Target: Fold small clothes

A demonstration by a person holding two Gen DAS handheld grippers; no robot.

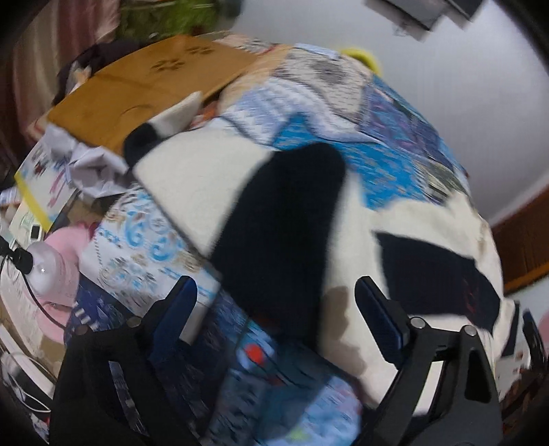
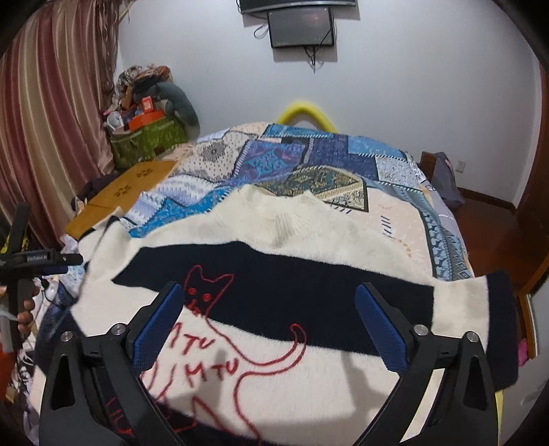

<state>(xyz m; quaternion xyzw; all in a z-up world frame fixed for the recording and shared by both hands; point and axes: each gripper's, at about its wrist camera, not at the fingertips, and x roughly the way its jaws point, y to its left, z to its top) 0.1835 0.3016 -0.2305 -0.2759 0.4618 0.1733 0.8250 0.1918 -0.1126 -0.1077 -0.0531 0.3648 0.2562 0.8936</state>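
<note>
Left wrist view, blurred: the left gripper (image 1: 276, 308) is seen with its blue-padded jaws spread wide and nothing clasped between them. A cream and black sweater (image 1: 429, 219) is spread on a patterned blue bedspread (image 1: 405, 123) ahead of the jaws; a black band of the garment runs up between the two fingers, and a black-cuffed cream sleeve (image 1: 161, 127) is laid toward the far left. An orange-brown board with paw prints (image 1: 137, 92) is placed at the far left edge of the bed, with crumpled white paper (image 1: 92, 164) and a pink object (image 1: 65, 247) nearer on the left. Right wrist view, sharp: the right gripper (image 2: 267, 315) is likewise released, jaws wide apart and empty, held above the sweater (image 2: 291, 223), which is laid flat across the near part of the bedspread (image 2: 343, 154). A broad black stripe crosses the garment from left to right, and a red outlined cat with red lettering (image 2: 219, 343) is stitched on its near left part. The paw-print board (image 2: 127, 192) is found at far left, a green bag heaped with items (image 2: 147, 144) beyond it beside a striped curtain (image 2: 51, 120), and a wall-mounted screen (image 2: 302, 27) at the far wall. The left gripper (image 2: 44, 260) is visible at the left edge; its jaw state cannot be told from this view.
</note>
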